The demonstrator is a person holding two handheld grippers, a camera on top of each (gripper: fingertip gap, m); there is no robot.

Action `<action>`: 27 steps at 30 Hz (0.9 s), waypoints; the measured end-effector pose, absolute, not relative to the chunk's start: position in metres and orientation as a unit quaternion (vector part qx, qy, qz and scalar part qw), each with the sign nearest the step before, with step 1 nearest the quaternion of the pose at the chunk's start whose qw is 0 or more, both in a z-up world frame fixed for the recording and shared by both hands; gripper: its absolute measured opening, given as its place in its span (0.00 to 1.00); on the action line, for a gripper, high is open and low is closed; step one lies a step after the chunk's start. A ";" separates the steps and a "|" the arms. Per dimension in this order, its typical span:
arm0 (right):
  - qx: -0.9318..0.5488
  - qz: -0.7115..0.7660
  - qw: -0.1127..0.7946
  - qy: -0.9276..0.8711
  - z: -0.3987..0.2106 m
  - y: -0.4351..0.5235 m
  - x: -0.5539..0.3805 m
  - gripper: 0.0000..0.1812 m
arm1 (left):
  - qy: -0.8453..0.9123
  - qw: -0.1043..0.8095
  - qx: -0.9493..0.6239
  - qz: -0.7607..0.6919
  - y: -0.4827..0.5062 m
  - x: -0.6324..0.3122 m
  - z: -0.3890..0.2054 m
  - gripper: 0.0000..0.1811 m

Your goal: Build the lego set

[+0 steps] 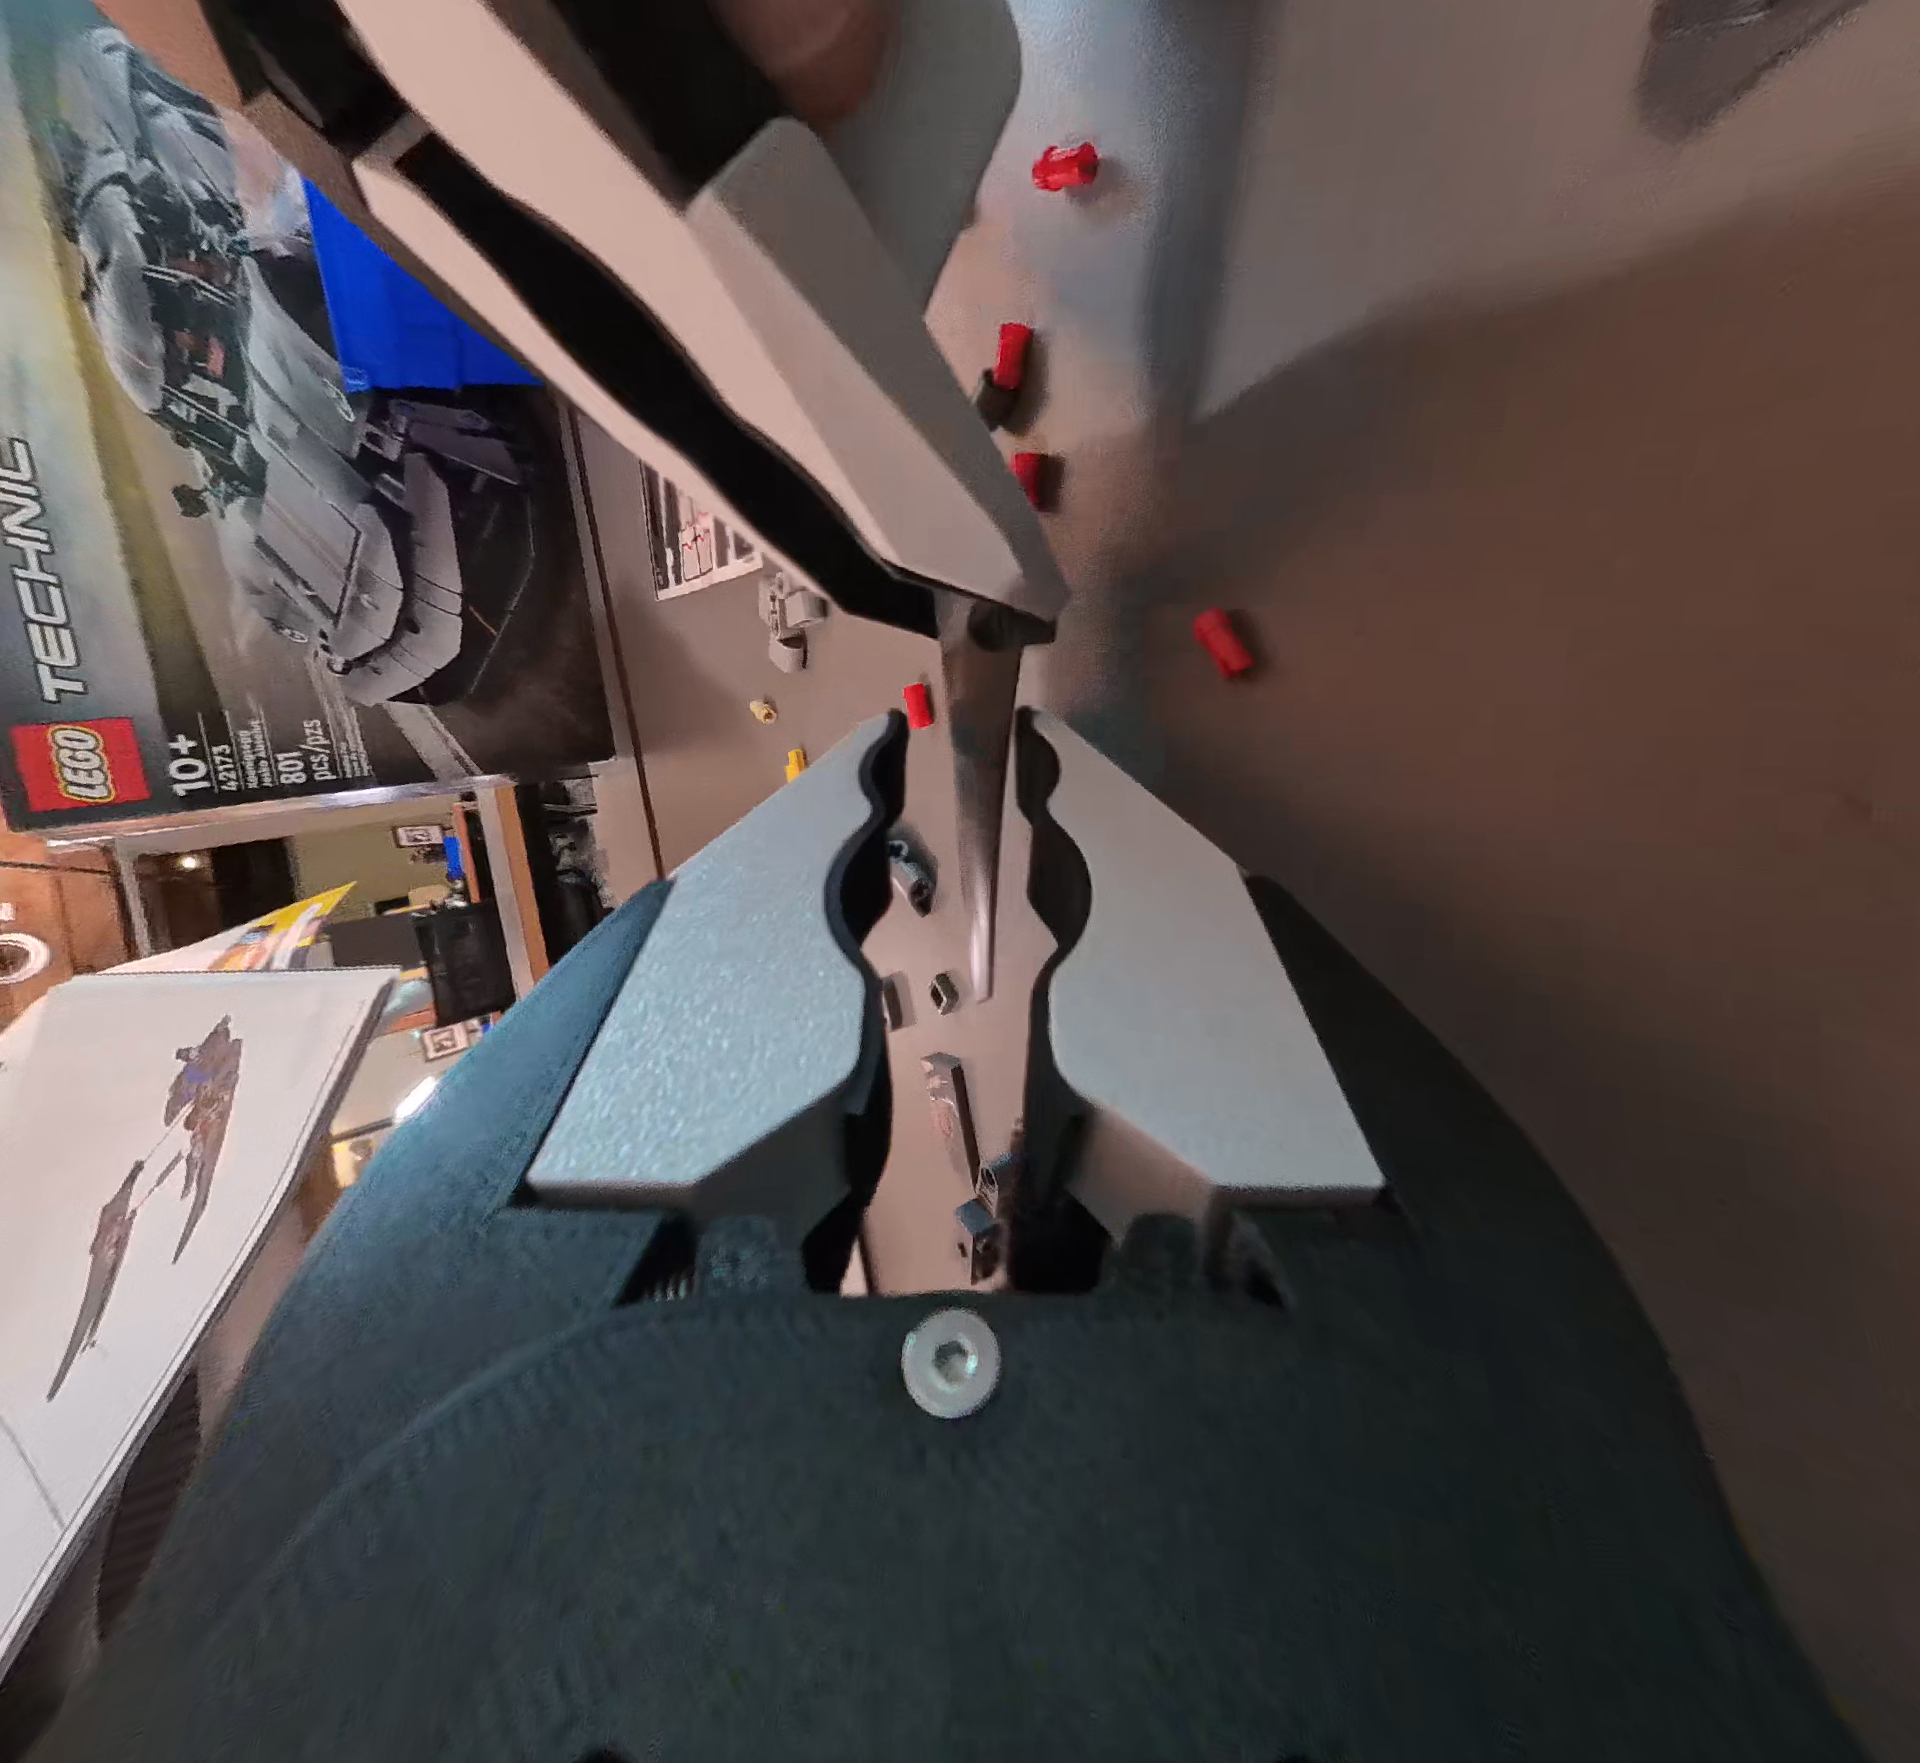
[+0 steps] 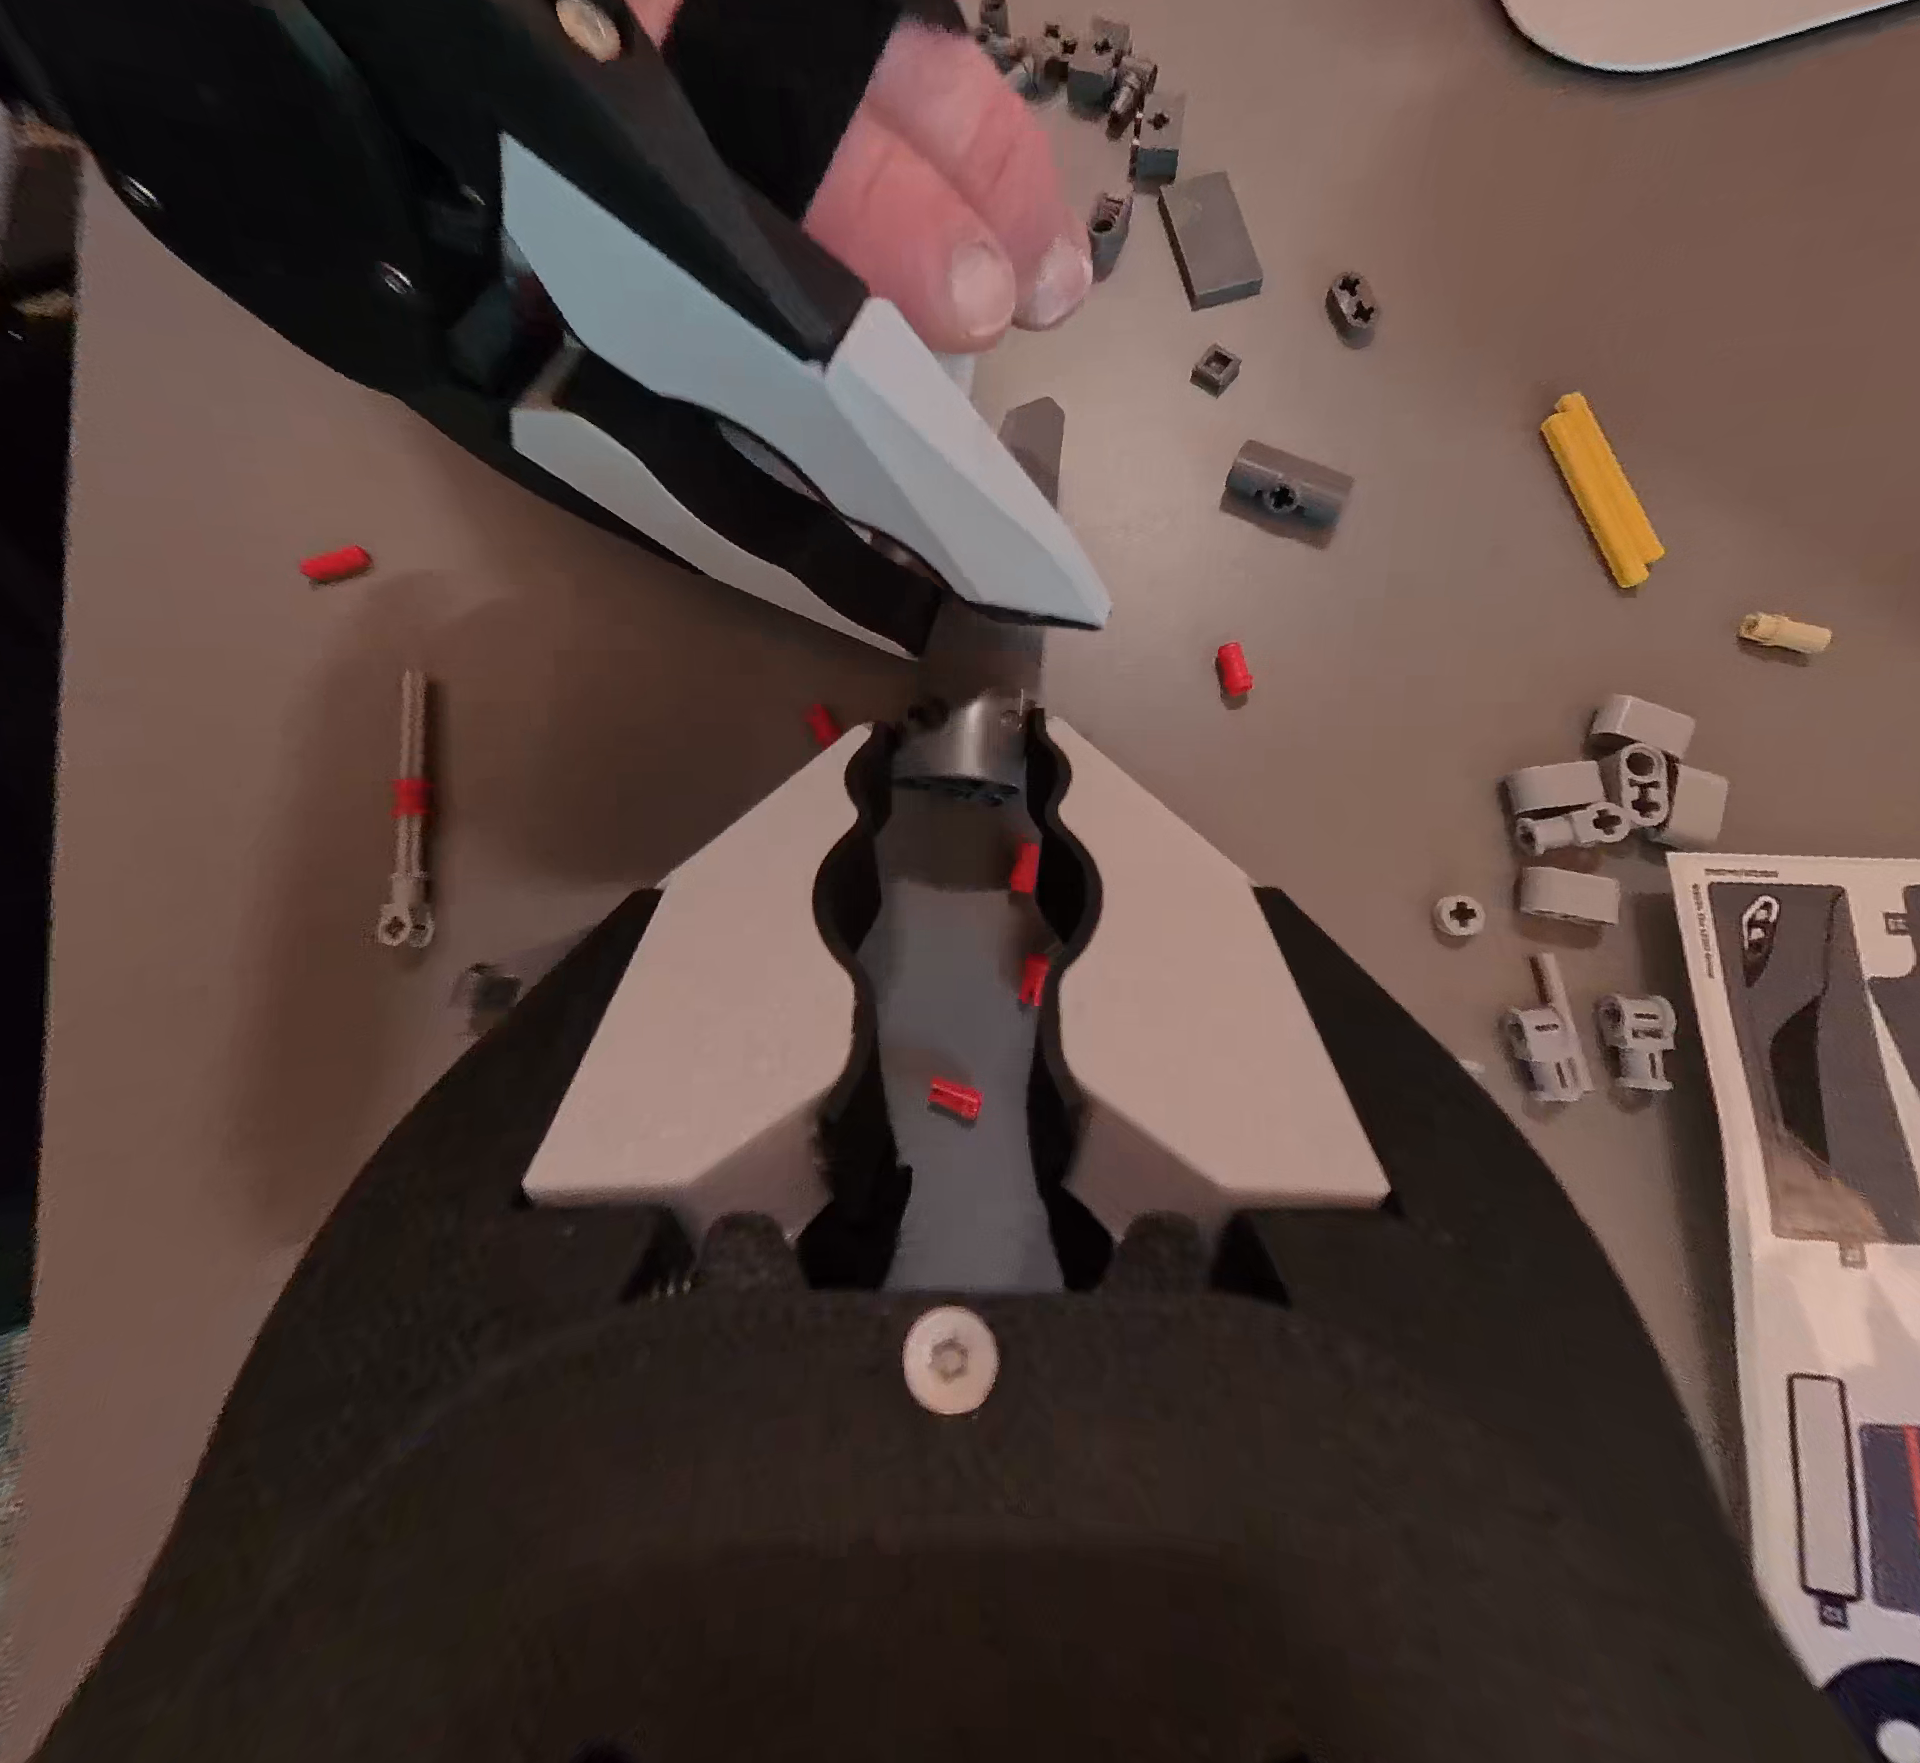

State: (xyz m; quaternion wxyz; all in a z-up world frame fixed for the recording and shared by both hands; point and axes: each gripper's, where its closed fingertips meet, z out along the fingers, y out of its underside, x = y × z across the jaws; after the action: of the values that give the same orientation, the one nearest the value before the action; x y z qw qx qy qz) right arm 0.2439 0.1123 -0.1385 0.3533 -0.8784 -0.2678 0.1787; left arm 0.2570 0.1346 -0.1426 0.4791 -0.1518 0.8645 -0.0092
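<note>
Above the tabletop both claws meet on one grey lego panel: the right claw clamps its connector end, the left claw pinches the far edge, likely steadying it for joining; red pins lie scattered near

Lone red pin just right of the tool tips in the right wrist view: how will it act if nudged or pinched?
The red pin looks like a short round cylinder lying on its side, so a nudge would probably roll it across the smooth table. It seems tiny and light, so an off-centre pinch may flick it away.
</note>
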 end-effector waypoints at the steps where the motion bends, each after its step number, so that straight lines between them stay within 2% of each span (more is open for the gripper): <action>1: -0.877 0.183 0.355 -0.267 -0.137 0.112 0.243 0.13 | 0.861 0.487 -0.147 -0.004 0.135 0.258 -0.141 0.08; 3: -0.878 0.184 0.355 -0.264 -0.136 0.112 0.242 0.13 | 0.858 0.495 -0.135 0.000 0.133 0.258 -0.140 0.03; 10: -0.860 0.189 0.400 -0.255 -0.115 0.111 0.243 0.14 | 0.834 0.535 -0.136 -0.007 0.133 0.262 -0.119 0.02; 14: -0.830 0.190 0.461 -0.250 -0.086 0.112 0.243 0.26 | 0.806 0.572 -0.144 -0.045 0.133 0.261 -0.092 0.02; 15: -0.818 0.191 0.481 -0.252 -0.077 0.110 0.244 0.27 | 0.798 0.582 -0.144 -0.060 0.133 0.260 -0.085 0.02; 20: -0.758 0.193 0.571 -0.250 -0.034 0.096 0.260 0.23 | 0.744 0.629 -0.146 -0.168 0.129 0.248 -0.040 0.02; 27: -0.750 0.140 0.592 -0.262 -0.023 0.084 0.277 0.20 | 0.723 0.636 -0.112 -0.243 0.112 0.227 -0.016 0.02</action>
State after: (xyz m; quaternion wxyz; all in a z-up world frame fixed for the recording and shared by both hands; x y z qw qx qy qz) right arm 0.2770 0.0836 -0.0234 0.5917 -0.7496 -0.2615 0.1397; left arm 0.2268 0.1124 -0.0163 0.6364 -0.1122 0.7234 -0.2429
